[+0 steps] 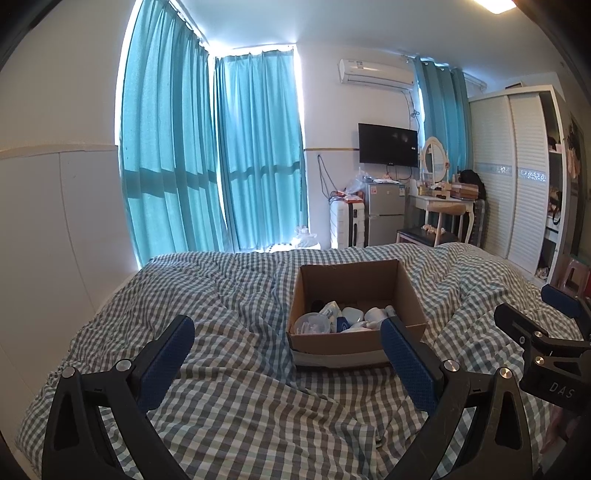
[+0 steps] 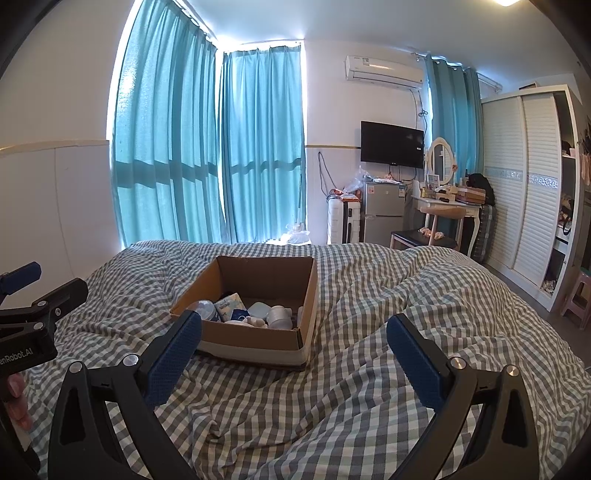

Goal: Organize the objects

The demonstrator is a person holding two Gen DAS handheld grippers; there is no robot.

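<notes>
Cardboard box (image 1: 356, 291) is sitting on the gingham bed (image 1: 240, 369), holding small toiletries. Left gripper (image 1: 288, 354) and right gripper (image 2: 295, 350) are both hovering with fingers apart and empty; any reach in should probably be clearing the box's near wall first.

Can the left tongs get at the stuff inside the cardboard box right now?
Probably yes. The left tongs are open and empty, the cardboard box sits open-topped just ahead on the checked quilt, and nothing lies between.

Daylight glows through the teal curtains (image 1: 207, 155), flaring white along their edges. A ceiling lamp (image 2: 511, 2) glares. Fisheye bends the dark-cornered edges.
</notes>
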